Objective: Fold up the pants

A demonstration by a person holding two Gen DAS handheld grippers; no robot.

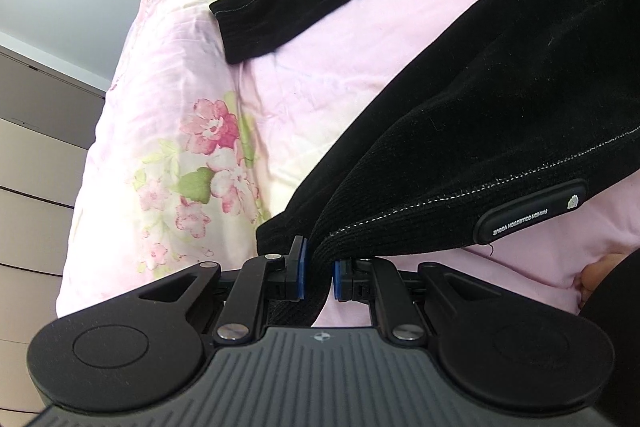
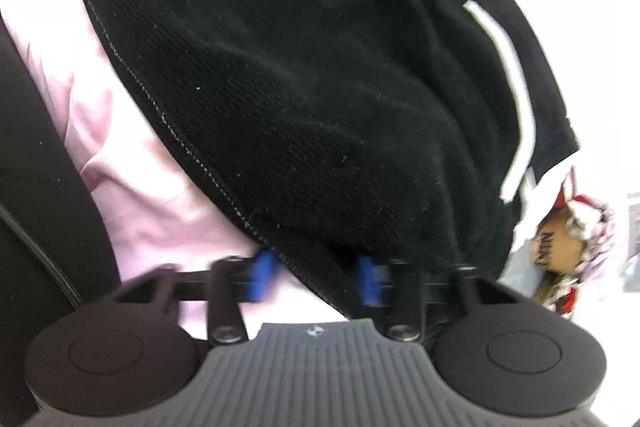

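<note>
On pink floral quilt [image 1: 208, 131]: black pants [image 1: 460, 99]; drawers [image 1: 36, 155] beside.

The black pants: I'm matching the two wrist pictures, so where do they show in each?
Left wrist view: black pants run from upper right down to bottom centre, pinched in the left tongs.
Right wrist view: they fill the upper middle, their edge between the right tongs.
Shared landmark: the pink bedding under them.
</note>
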